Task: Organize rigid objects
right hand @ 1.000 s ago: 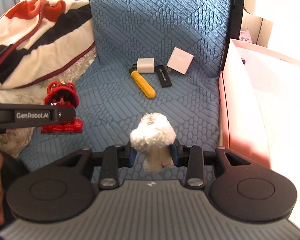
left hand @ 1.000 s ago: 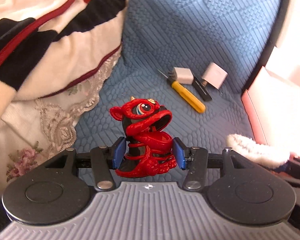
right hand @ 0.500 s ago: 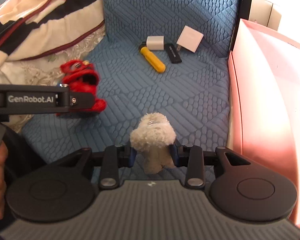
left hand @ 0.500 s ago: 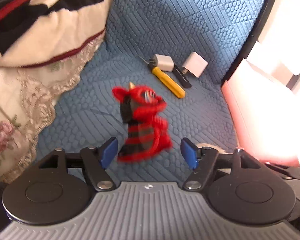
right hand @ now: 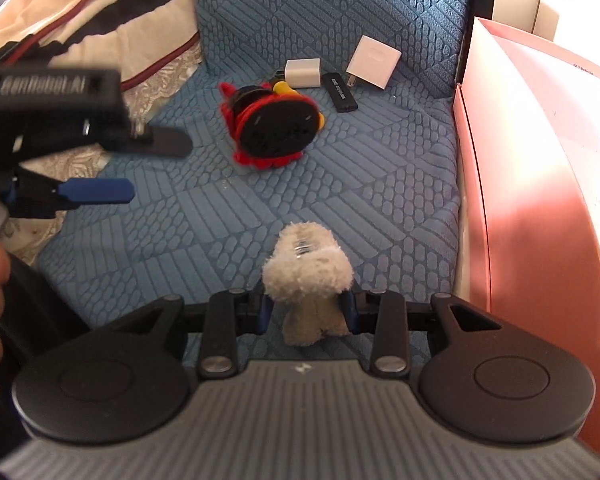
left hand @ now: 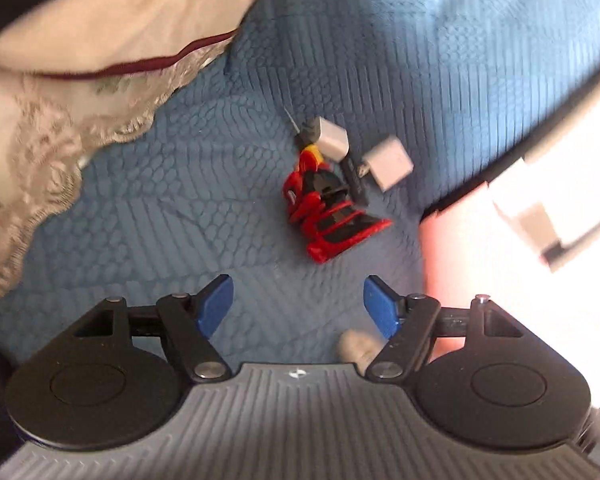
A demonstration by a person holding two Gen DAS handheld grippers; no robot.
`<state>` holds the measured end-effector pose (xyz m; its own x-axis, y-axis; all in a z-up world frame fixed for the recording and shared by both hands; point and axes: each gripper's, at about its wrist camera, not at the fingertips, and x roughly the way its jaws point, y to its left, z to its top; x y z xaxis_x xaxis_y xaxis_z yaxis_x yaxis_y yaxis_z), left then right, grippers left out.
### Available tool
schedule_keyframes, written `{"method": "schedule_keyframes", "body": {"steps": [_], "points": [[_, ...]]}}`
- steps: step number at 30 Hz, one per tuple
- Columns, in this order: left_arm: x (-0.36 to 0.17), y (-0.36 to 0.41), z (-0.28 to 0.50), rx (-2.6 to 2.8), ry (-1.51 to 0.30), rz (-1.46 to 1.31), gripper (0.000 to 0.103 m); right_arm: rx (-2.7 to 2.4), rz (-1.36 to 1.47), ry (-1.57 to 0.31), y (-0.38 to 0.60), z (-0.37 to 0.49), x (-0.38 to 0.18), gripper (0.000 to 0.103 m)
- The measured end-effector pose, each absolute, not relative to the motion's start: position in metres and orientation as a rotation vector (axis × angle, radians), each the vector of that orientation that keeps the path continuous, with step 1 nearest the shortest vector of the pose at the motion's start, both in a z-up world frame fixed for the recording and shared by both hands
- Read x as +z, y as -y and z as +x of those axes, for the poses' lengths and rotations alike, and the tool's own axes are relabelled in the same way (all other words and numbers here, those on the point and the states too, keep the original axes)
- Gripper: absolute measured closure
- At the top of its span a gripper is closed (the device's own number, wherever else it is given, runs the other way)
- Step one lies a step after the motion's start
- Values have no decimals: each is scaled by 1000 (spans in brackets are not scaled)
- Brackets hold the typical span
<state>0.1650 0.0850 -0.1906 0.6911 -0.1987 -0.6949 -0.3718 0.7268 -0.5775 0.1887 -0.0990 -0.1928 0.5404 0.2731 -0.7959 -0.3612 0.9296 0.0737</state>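
Observation:
A red and black lion figurine (left hand: 327, 208) lies tipped over on the blue quilted seat (left hand: 180, 208), its black base facing the right wrist view (right hand: 274, 128). It rests against a yellow-handled tool (right hand: 282, 88), next to a white charger cube (right hand: 301, 73), a black USB stick (right hand: 339, 92) and a white flat adapter (right hand: 373, 62). My left gripper (left hand: 298, 306) is open and empty, held back from the figurine; it shows at the left of the right wrist view (right hand: 100, 172). My right gripper (right hand: 305, 312) is shut on a cream plush toy (right hand: 305, 276).
A pink box (right hand: 539, 200) stands along the seat's right edge. A striped and lace-trimmed blanket (left hand: 80, 80) covers the seat's left side. The seat back rises behind the small objects.
My left gripper opened and let go of the lion figurine, which landed tipped over by the yellow tool. The left gripper pulled back. The right gripper kept hold of the plush toy.

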Motion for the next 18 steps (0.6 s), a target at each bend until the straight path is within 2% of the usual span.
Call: {"method": "schedule_keyframes", "body": {"steps": [18], "points": [[-219, -105, 257, 172, -776, -1158, 27, 313, -88, -887, 107, 221, -182, 66]]}}
